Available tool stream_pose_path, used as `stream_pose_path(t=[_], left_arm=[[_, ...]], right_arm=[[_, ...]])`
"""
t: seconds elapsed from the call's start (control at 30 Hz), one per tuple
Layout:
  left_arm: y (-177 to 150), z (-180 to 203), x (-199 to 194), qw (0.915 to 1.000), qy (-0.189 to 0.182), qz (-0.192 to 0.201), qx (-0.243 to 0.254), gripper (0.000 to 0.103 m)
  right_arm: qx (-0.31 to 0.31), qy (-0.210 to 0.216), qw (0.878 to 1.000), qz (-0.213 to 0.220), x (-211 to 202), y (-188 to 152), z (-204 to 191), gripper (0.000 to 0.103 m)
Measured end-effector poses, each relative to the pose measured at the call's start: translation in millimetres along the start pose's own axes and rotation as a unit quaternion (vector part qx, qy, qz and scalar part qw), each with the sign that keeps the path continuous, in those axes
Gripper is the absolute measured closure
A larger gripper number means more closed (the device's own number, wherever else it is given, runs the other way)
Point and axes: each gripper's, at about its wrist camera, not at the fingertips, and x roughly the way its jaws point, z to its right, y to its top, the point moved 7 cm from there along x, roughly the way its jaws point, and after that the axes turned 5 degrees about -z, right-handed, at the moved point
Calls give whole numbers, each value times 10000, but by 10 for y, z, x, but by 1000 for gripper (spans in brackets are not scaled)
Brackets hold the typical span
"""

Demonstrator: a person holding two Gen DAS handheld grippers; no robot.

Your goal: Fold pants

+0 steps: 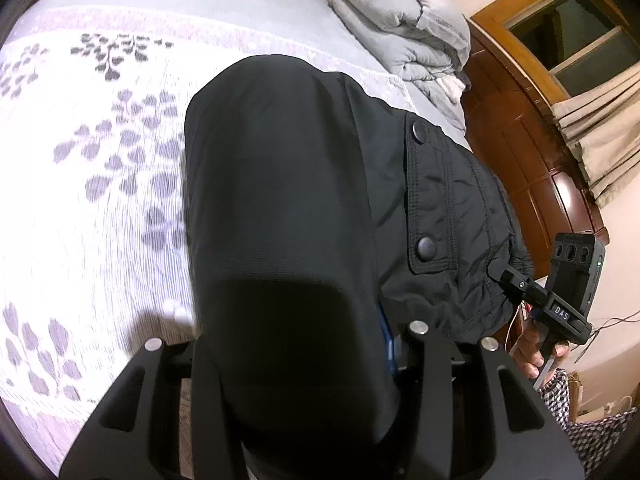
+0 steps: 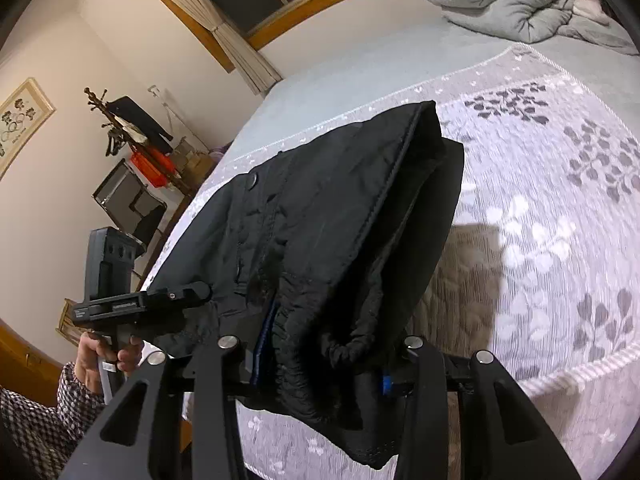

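Black pants [image 2: 320,232] clamped by both tools, above bed [image 2: 540,208].

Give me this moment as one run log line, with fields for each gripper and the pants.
left gripper: shut on pants | right gripper: shut on pants | pants: black, bunched, held up over bed

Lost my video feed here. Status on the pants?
Left gripper and right gripper both clamped on black pants. Pants lifted above bedspread. Nothing in the way.
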Motion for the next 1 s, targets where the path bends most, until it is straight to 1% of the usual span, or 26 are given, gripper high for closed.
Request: stream_pose_path(t=[0.17, 0.3, 0.63, 1.0], left_arm=[[132, -31, -71, 9999, 36, 148, 62, 61], [278, -64, -57, 9997, 68, 241, 56, 61], [692, -406, 19, 9988, 135, 451, -108, 61], [1052, -728, 96, 9972, 282, 664, -216, 61]], right_arm=[[-64, 32, 9999, 71, 46, 195, -30, 62], [-93, 47, 9999, 71, 152, 358, -18, 62], [-257, 58, 9996, -26, 630, 834, 11, 62], [-179, 215, 9995, -171, 1124, 1197, 144, 62]])
